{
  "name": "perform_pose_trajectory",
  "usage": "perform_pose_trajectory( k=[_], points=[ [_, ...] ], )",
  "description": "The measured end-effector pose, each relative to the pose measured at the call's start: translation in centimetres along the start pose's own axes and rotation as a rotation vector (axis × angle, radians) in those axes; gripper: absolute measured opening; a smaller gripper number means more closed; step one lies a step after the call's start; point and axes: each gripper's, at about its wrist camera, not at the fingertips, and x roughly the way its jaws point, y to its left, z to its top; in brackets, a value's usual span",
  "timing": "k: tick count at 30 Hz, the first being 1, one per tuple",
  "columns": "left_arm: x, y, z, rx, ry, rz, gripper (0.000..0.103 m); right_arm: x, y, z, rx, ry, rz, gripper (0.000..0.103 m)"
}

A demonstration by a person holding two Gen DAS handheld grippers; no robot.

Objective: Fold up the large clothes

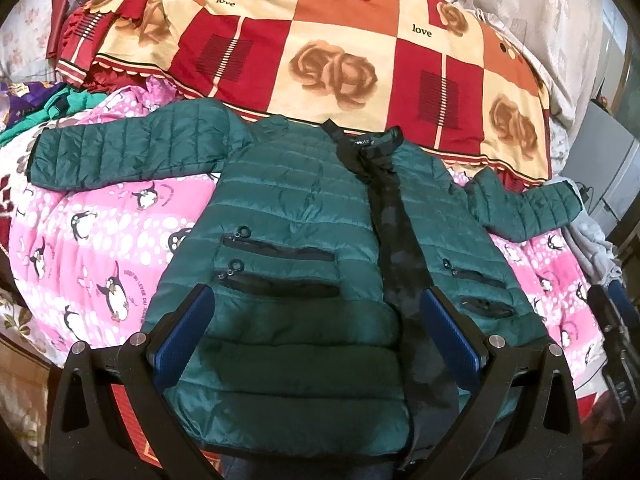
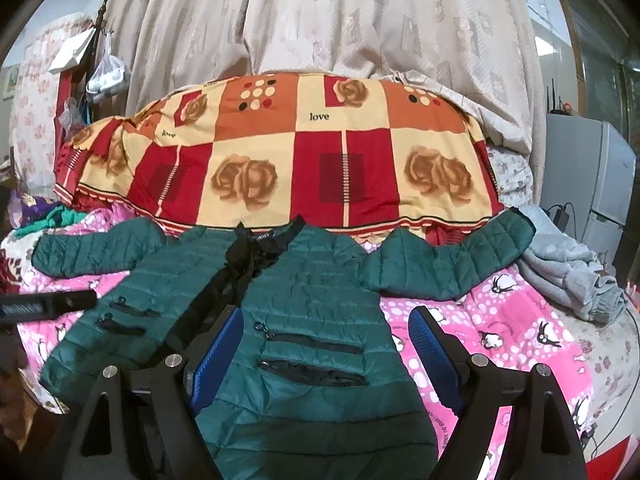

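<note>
A dark green quilted puffer jacket [image 1: 288, 208] lies flat, front up, on a pink penguin-print blanket [image 1: 100, 240], both sleeves spread out sideways. Its black zipper placket [image 1: 392, 232] runs down the middle. My left gripper [image 1: 316, 320] is open and empty, hovering over the jacket's lower front. My right gripper [image 2: 326, 340] is open and empty above the jacket's [image 2: 304, 304] right half, by the pocket zippers [image 2: 316, 344]. The left gripper [image 2: 44, 306] shows as a dark bar at the left edge of the right wrist view.
A bulky quilt in red, orange and cream squares [image 1: 340, 52] lies behind the jacket. A grey garment [image 2: 572, 276] lies at the right, green and purple clothes [image 1: 48, 108] at the left. A beige curtain [image 2: 340, 20] hangs behind; a white appliance [image 2: 588, 176] stands at right.
</note>
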Motion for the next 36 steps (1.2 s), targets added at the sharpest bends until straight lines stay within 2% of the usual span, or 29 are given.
perform_pose_trajectory(
  k=[6, 10, 15, 22, 27, 30, 36],
  points=[
    [0.6, -0.2, 0.0, 0.045, -0.001, 0.035, 0.103, -0.4, 1.1, 1.9, -0.042, -0.03, 0.027, 0.082],
    [1.6, -0.5, 0.3, 0.076, 0.001, 0.054, 0.103, 1.2, 1.4, 3.2, -0.073, -0.044, 0.038, 0.082],
    [3.4, -0.9, 1.1, 0.105, 0.008, 0.089, 0.103, 5.3, 0.6, 3.7, -0.048, -0.006, 0.054, 0.082],
    [7.4, -2.0, 2.6, 0.128, 0.009, 0.125, 0.103, 12.2, -0.1, 1.6, -0.028, 0.105, 0.052, 0.082],
    [10.2, -2.6, 2.0, 0.132, 0.057, 0.132, 0.103, 14.2, -0.8, 0.1, 0.006, 0.189, 0.063, 0.082],
    [10.9, -3.1, 1.8, 0.152, 0.087, 0.16, 0.103, 13.7, -1.0, -0.1, 0.018, 0.166, 0.051, 0.082],
    [10.1, -2.1, 1.5, 0.08, 0.034, 0.117, 0.103, 12.4, -0.3, -0.4, -0.013, 0.101, 0.024, 0.082]
  ],
)
